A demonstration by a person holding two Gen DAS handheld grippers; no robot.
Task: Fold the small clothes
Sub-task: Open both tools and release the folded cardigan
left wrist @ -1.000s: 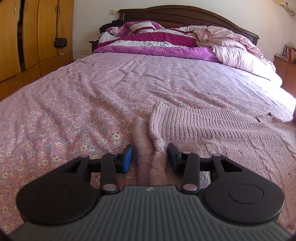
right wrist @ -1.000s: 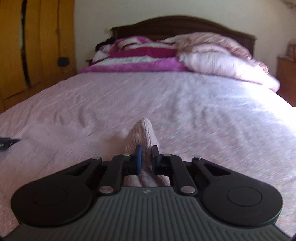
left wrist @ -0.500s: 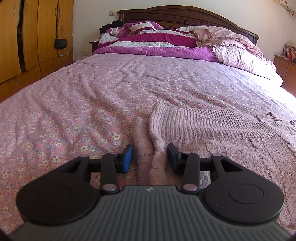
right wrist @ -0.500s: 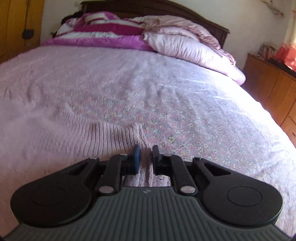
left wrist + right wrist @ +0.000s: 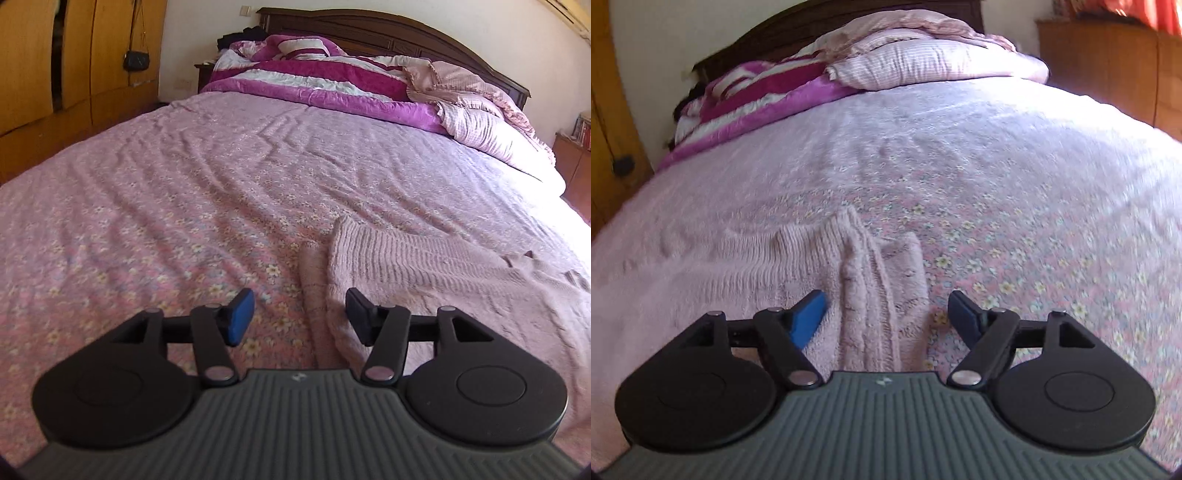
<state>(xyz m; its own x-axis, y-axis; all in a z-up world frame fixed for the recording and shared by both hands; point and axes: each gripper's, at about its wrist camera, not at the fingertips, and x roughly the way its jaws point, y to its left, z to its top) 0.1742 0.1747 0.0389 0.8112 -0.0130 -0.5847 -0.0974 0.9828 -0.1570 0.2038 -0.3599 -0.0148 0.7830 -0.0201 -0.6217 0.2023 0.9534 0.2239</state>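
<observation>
A pale pink knitted sweater (image 5: 424, 266) lies flat on the flowered bedsheet (image 5: 184, 206). In the left wrist view its left edge and a folded strip run between the jaws of my left gripper (image 5: 299, 314); the jaws are opening and the pads do not press on the knit. In the right wrist view the same sweater (image 5: 757, 258) ends in a bunched ridge of knit (image 5: 871, 295) that lies between the jaws of my right gripper (image 5: 888, 314). Those jaws are opening wide and the ridge rests loose on the bed.
A purple, magenta and white striped quilt (image 5: 314, 85) and a pale pink checked quilt (image 5: 480, 125) are heaped at the headboard (image 5: 388, 33). Wooden wardrobes (image 5: 74, 55) with a black bag (image 5: 136, 61) stand left of the bed. A wooden cabinet (image 5: 1108, 66) stands to the right.
My right gripper lowered the pinched knit onto the bed, rolled, and opened wide, letting it go. My left gripper opened wider and drew back a little from the sweater's edge.
</observation>
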